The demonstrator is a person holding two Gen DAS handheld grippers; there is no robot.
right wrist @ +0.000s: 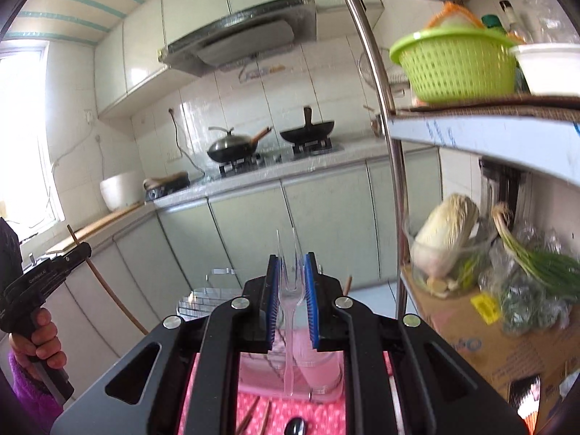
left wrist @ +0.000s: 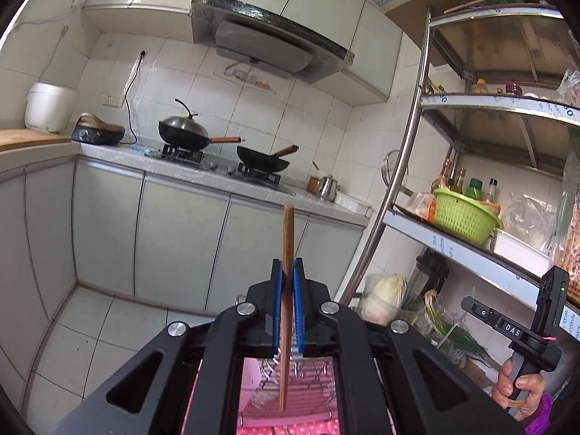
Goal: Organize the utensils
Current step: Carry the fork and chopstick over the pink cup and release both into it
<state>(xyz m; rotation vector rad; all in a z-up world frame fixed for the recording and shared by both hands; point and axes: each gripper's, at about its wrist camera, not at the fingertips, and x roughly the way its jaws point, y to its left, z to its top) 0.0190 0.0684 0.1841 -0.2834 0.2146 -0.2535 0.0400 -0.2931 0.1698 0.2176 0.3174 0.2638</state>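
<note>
My left tongs [left wrist: 288, 266] pinch a brown wooden chopstick [left wrist: 287, 290], upright, held above pink-clothed desk [left wrist: 290, 428]. My right tongs [right wrist: 291, 264] pinch a clear plastic fork [right wrist: 289, 311], tines up, over the desk w/ a metal spoon [right wrist: 295, 426].

White-tiled kitchen wall [left wrist: 275, 108], pale cabinets [left wrist: 174, 239]

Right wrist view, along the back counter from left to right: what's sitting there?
White rice cooker → flat dark appliance with cord → lidded wok → open wok → steel rack post → green basket on the shelf.
</note>
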